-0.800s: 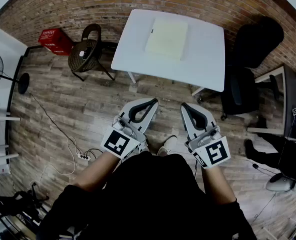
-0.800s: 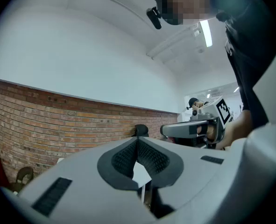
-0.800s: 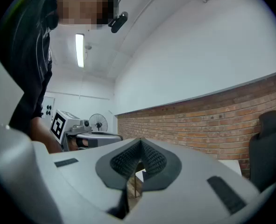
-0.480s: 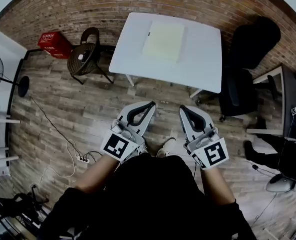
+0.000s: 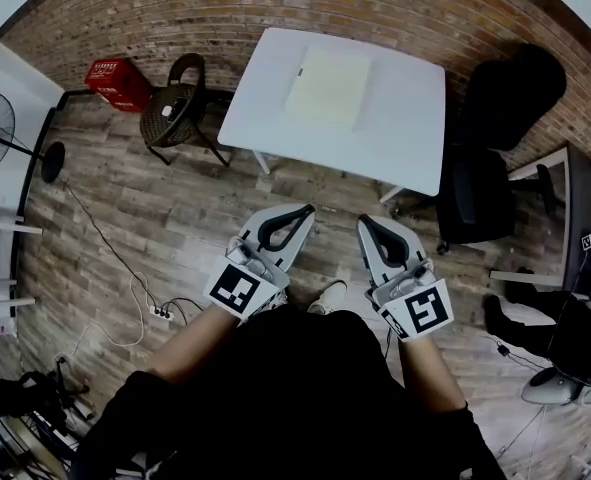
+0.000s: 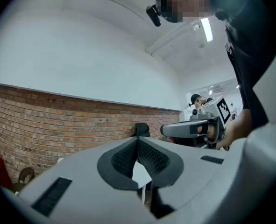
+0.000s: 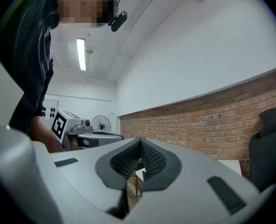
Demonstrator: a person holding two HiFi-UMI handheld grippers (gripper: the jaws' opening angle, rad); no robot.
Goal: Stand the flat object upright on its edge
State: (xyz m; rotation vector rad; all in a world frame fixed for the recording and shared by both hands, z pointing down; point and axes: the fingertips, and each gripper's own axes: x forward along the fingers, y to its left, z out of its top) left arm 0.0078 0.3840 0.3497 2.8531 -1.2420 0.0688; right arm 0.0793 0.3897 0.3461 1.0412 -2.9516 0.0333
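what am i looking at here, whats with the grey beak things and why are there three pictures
A person holds a grey hand-held tool in each hand: the left tool and the right tool. The cubes with square patterns are part of them. The top-down picture comes from a camera on the person's head. The other two come from a camera riding on each tool, looking along its two jaws. In both, the jaws are closed with nothing between them. Ahead stands a white table with one pale flat pad lying on it, untouched. Nothing is held yet.
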